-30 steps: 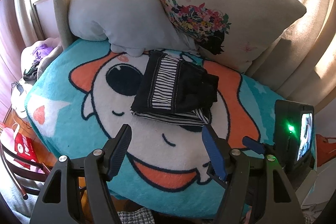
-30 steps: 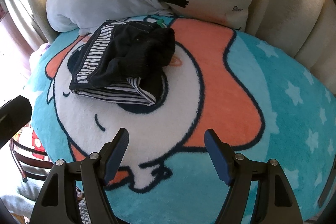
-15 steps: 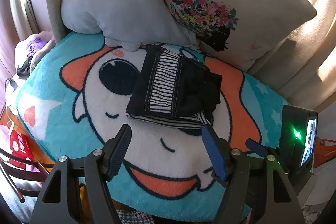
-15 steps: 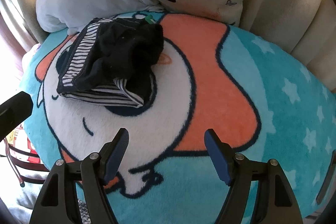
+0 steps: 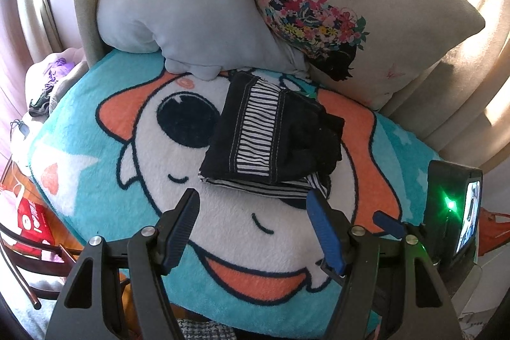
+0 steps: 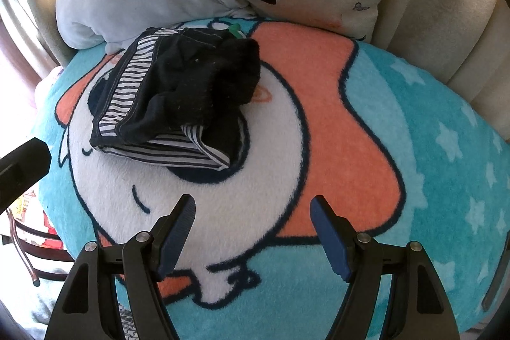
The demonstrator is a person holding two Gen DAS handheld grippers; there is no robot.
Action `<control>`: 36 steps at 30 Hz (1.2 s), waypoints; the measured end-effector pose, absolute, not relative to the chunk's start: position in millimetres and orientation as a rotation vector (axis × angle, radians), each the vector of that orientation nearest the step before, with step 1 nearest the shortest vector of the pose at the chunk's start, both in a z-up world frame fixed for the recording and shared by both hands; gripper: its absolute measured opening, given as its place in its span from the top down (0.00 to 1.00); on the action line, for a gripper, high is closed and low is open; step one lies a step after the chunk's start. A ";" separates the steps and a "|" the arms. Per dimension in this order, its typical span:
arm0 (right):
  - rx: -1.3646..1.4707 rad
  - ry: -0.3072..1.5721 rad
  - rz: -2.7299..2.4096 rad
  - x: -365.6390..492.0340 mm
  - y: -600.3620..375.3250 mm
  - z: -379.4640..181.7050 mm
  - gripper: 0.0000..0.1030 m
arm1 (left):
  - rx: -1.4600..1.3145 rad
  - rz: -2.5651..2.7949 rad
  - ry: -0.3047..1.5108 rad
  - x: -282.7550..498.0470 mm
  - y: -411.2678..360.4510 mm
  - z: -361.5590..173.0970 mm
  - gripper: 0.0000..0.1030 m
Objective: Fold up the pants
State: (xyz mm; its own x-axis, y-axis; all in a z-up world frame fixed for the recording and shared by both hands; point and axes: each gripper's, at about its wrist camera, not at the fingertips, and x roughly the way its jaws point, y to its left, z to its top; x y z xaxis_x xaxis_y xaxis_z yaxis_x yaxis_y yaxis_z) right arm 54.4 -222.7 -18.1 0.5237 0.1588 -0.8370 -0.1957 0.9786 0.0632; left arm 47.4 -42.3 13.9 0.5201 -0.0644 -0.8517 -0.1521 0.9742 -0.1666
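Left wrist view: left gripper, jaws wide and empty, is closing in on the black striped folded pants at 12 o'clock since a second ago; fold looks finished.

Right wrist view: right gripper, wide, empty; pants at 11 o'clock, bare teal cartoon fleece blanket toward 3 o'clock.

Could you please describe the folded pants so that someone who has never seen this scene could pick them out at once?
Find the big turquoise blanket with the cartoon face, spread in front of two pillows. Near its far edge, just below the grey pillow and the floral pillow, lie the pants, folded into a small bundle. They are the only black item there, with a black-and-white striped band.
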 end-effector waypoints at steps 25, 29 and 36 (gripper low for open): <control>0.240 1.060 0.476 149.3 -230.1 -31.5 0.23 | -0.343 -0.120 1.152 150.1 22.5 -47.9 0.33; 0.235 1.039 0.476 165.4 -214.3 -32.0 0.15 | -0.302 -0.230 1.202 183.6 16.6 -68.9 0.33; 0.356 1.070 0.512 178.8 -201.0 -23.7 0.55 | -0.360 -0.363 1.261 199.9 11.3 -78.9 0.67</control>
State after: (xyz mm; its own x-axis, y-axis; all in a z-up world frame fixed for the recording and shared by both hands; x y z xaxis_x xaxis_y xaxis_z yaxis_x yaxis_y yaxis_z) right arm 178.8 -201.0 -23.7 0.3817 0.5584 -0.7365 -0.2236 0.8290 0.5126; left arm 199.9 11.3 -78.9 0.2639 -0.4550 -0.8505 0.0673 0.8883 -0.4544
